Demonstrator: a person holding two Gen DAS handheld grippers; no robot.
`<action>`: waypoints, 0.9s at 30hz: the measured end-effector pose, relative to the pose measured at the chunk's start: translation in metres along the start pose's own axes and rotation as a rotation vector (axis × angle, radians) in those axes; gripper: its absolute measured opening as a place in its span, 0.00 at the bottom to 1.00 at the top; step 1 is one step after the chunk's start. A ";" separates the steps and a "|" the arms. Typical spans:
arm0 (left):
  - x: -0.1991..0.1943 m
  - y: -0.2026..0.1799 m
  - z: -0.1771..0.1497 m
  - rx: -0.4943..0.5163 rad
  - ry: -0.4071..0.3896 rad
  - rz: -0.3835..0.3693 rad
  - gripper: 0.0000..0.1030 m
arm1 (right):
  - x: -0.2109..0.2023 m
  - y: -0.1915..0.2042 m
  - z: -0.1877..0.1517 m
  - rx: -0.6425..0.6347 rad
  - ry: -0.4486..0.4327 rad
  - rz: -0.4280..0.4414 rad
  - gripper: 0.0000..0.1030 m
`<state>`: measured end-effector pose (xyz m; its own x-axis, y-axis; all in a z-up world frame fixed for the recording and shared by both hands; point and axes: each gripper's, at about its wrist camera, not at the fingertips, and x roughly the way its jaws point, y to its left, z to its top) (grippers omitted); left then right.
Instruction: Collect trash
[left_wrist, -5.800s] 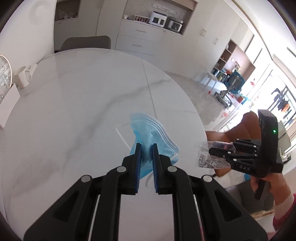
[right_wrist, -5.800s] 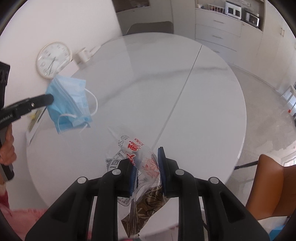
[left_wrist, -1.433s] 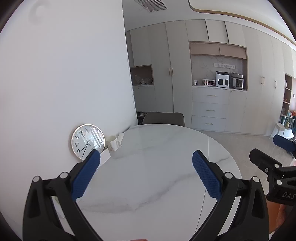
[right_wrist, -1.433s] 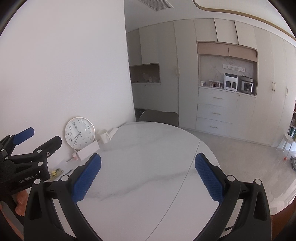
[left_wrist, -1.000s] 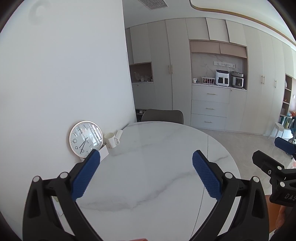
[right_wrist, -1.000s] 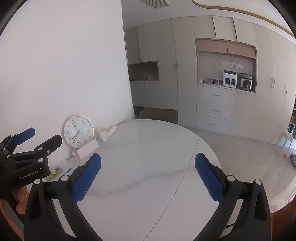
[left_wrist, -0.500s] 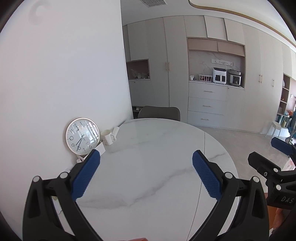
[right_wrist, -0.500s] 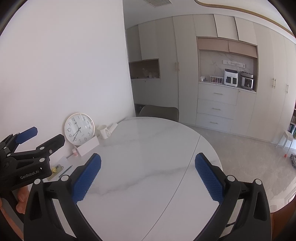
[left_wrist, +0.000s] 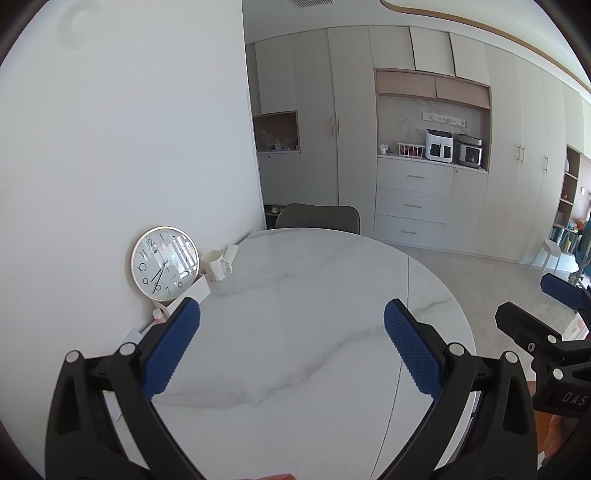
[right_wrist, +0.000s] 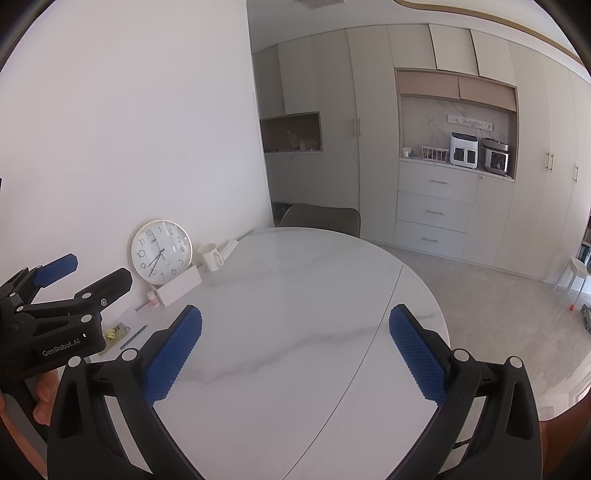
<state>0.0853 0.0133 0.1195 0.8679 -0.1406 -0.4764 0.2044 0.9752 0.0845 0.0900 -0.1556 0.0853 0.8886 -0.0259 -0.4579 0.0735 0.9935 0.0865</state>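
Observation:
My left gripper is open wide and empty, held above the near edge of the round white marble table. My right gripper is also open wide and empty above the same table. The left gripper shows at the left edge of the right wrist view, and the right gripper shows at the right edge of the left wrist view. No trash is in view; the blue mask and the plastic wrapper are out of sight.
A round wall clock, a white mug and a white box stand at the table's left edge by the wall. Small papers and a pen lie near there. A grey chair stands behind the table.
Since 5.8 s ago both grippers have let go of the mask and the wrapper and opened wide. Over the last second both views have drifted slightly; the jaws stay open.

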 end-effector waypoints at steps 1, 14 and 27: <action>0.000 0.001 0.000 -0.001 -0.001 0.000 0.93 | 0.000 0.001 0.000 0.000 0.000 0.001 0.98; -0.001 0.009 -0.002 -0.018 0.002 0.000 0.93 | -0.001 0.005 -0.002 -0.002 0.005 0.007 0.98; -0.002 0.012 -0.003 -0.015 0.006 0.001 0.93 | -0.001 0.010 -0.003 -0.007 0.008 0.012 0.98</action>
<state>0.0850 0.0254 0.1186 0.8652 -0.1386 -0.4820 0.1964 0.9779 0.0715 0.0884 -0.1453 0.0845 0.8856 -0.0126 -0.4642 0.0593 0.9945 0.0861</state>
